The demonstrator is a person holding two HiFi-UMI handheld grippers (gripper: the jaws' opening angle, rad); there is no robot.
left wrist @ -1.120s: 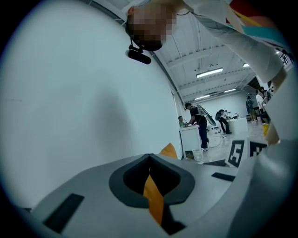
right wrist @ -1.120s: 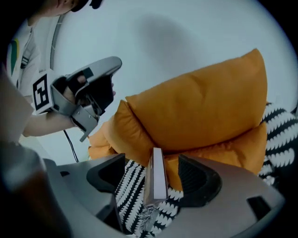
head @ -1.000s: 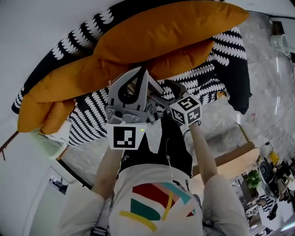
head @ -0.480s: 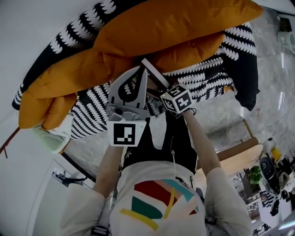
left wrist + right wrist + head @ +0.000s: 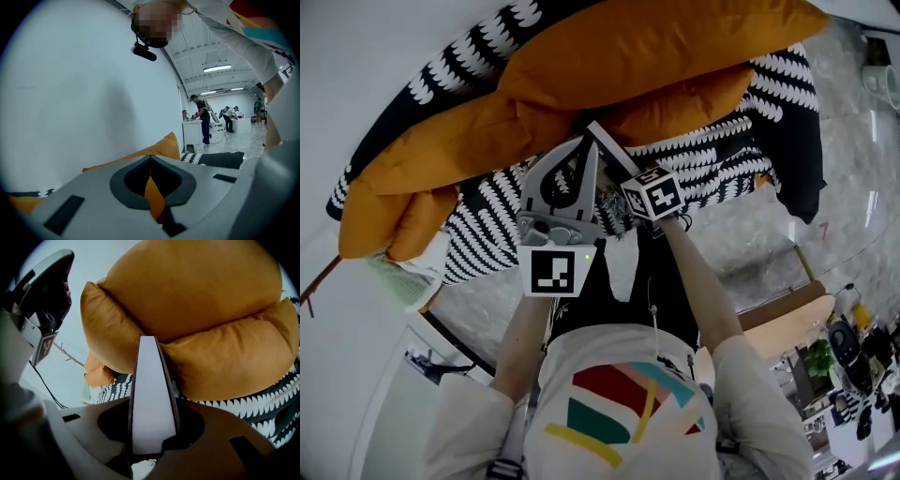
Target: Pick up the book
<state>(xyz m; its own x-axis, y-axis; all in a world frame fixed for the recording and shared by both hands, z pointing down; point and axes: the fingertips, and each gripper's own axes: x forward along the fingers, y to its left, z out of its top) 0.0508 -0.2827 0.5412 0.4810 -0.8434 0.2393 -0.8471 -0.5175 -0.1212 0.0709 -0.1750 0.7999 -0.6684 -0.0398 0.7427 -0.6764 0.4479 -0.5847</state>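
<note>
right gripper (image 5: 151, 430): clamped on the book (image 5: 152, 390) – both jaws press its dark covers, and the white page edge faces the camera between them
book: held edge-on and off any surface, running up from the jaws toward the orange cushions (image 5: 197, 301); in the head view it is a thin pale strip (image 5: 612, 147) slanting in front of the cushions, just beside the left gripper's tip
left gripper (image 5: 150, 158): jaws closed tip to tip with nothing gripped – a sliver of orange cushion shows through the gap lower down
left gripper, head view (image 5: 592, 143): raised close beside the right one, pointing at the cushions; its marker cube (image 5: 557, 270) faces the camera
right marker cube (image 5: 653, 194): just right of the left gripper body, tilted
orange cushions, head view (image 5: 647, 47): several, piled along the white wall (image 5: 70, 93), a big one lying over a smaller one
patterned throw (image 5: 741, 141): black with white scallop marks, lying under and around the cushions; also seen at lower right in the right gripper view (image 5: 276, 413)
floor (image 5: 853, 159): pale, marbled, right of the throw
person: both bare forearms reach up to the grippers, white shirt (image 5: 619, 403) with coloured stripes
background people (image 5: 202, 119): standing at white counters far off in the left gripper view, too small to detail
</note>
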